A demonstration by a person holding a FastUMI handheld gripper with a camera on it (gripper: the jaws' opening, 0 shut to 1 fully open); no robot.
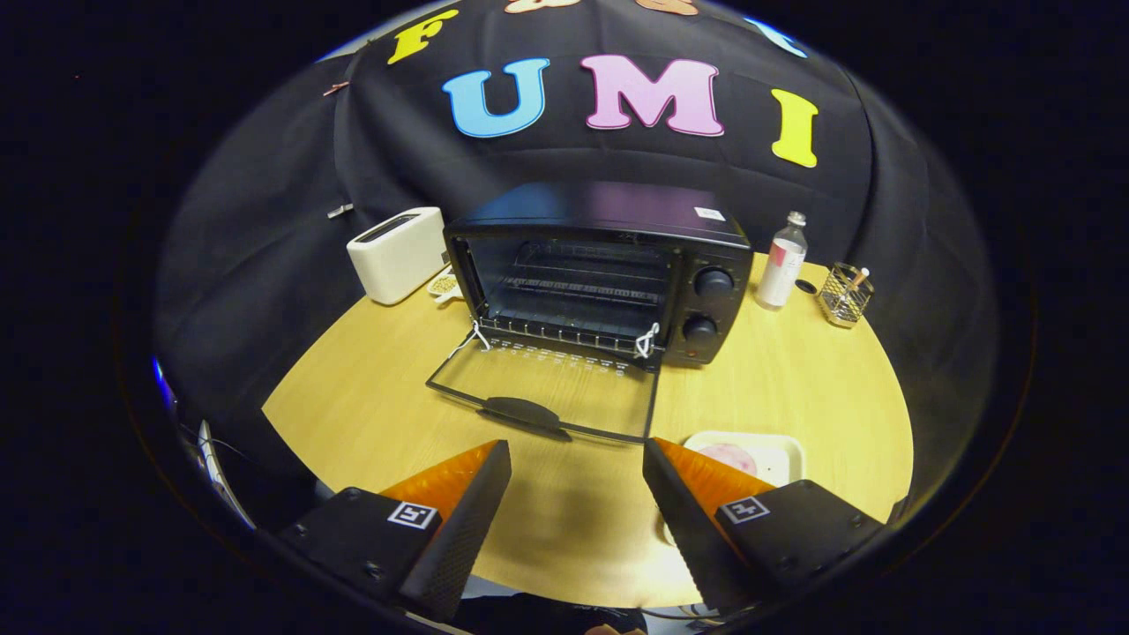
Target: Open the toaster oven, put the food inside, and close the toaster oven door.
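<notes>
The toaster oven (609,273) stands toward the back of the round wooden tabletop (794,388), and everything else is placed around it. Left of the oven, near its side wall, sits a white pop-up toaster (397,254), with a small pale patterned item (444,286) lying on the wood between the two. The oven's glass door (547,388) is swung fully down and lies flat on the tabletop in front of the cavity, its dark handle (520,412) at the near edge. Inside, a wire rack (586,287) spans the cavity. Two round knobs (713,282) sit one above the other on the oven's right panel. Right of the oven stands a clear bottle (783,262) with a pink label, and further right a wire mesh holder (845,295).

Nearer than the oven's door, the gripper (578,463) hovers with its jaws spread wide and nothing between them; bare wood shows in the gap. Just beside the right finger (697,494), a white tray (776,454) carries the pink food (730,459), partly hidden by that finger. The lowered door lies between the jaws and the cavity.
</notes>
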